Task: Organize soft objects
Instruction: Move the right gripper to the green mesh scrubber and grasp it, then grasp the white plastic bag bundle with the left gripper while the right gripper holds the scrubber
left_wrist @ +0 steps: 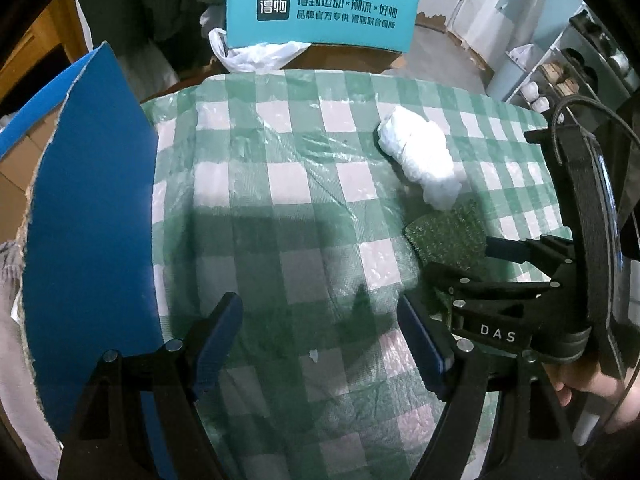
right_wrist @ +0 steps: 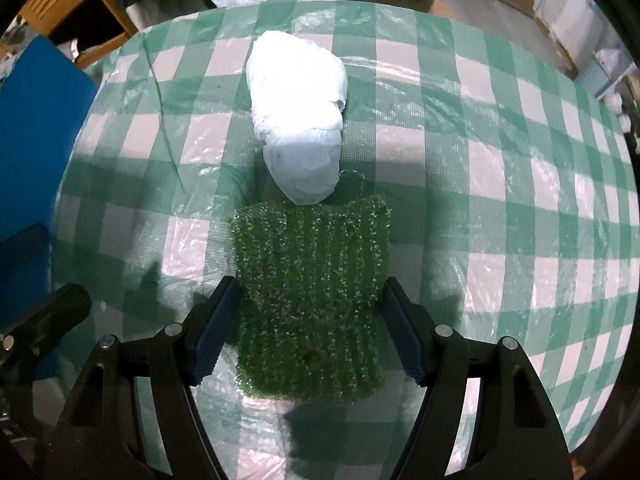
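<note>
A green scouring sponge (right_wrist: 312, 292) lies on the green-and-white checked tablecloth (right_wrist: 500, 184). My right gripper (right_wrist: 310, 328) stands around it, a finger on each side, pads at its edges; the sponge looks pinched and slightly bowed. A white crumpled soft bundle (right_wrist: 298, 120) lies just beyond the sponge, touching its far edge. In the left wrist view the bundle (left_wrist: 424, 156) and sponge (left_wrist: 448, 240) sit at the right, with the right gripper (left_wrist: 492, 252) on the sponge. My left gripper (left_wrist: 320, 332) is open and empty over bare cloth.
A blue cardboard box flap (left_wrist: 88, 208) stands at the table's left edge. A teal box with printed lettering (left_wrist: 320, 16) and a white plastic bag (left_wrist: 256, 54) sit beyond the far edge. Shelving (left_wrist: 560, 72) stands at the right.
</note>
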The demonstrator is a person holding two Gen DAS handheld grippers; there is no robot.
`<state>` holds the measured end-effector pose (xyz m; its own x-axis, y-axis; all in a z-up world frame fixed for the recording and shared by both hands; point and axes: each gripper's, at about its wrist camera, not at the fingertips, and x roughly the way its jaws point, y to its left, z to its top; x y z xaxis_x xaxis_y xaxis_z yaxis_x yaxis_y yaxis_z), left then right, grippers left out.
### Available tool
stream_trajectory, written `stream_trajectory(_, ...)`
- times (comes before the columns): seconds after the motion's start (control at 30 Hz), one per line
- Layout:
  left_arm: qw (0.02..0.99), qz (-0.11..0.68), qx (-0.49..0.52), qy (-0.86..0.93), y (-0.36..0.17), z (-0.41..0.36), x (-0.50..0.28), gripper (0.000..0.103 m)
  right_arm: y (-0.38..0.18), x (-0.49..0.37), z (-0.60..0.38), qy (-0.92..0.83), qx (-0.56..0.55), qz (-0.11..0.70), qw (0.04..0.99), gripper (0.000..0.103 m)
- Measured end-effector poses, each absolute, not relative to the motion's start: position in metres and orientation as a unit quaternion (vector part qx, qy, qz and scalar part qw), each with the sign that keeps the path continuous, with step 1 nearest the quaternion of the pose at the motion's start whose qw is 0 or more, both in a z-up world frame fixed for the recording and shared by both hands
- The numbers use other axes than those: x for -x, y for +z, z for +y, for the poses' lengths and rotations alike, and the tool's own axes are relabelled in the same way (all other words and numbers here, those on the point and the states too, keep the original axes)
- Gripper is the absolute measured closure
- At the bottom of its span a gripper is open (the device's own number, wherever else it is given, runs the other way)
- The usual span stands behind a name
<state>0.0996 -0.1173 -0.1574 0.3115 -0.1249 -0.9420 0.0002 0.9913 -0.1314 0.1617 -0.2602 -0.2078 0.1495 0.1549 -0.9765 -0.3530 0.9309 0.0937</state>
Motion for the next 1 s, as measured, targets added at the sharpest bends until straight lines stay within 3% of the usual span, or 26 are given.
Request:
stream_trajectory(0.17,0.805,0.589,0.053,-0.040,-0.159,-0.118,-0.102,0.022,-0.208,-0.155,-0.256,0.166,0.093,0.620,0.761,0.034)
stream_trajectory(0.37,0.805,0.589,0.054,-0.041,-0.156,-0.121,-0.101,0.022,-0.206,-0.139,-0.251,0.177,0.092,0.614,0.764,0.065)
stream_trajectory(0.43,0.806,0.588,0.055,-0.043,-0.155,-0.121,-0.100,0.022,-0.204,-0.137,-0.253,0.177,0.085,0.617,0.762,0.084)
stream_trajectory(1.0,0.807,0.584,0.076,-0.045,-0.148,-0.151,-0.130,0.022,-0.169,-0.153,-0.328,0.147,0.022,0.591,0.793,0.086)
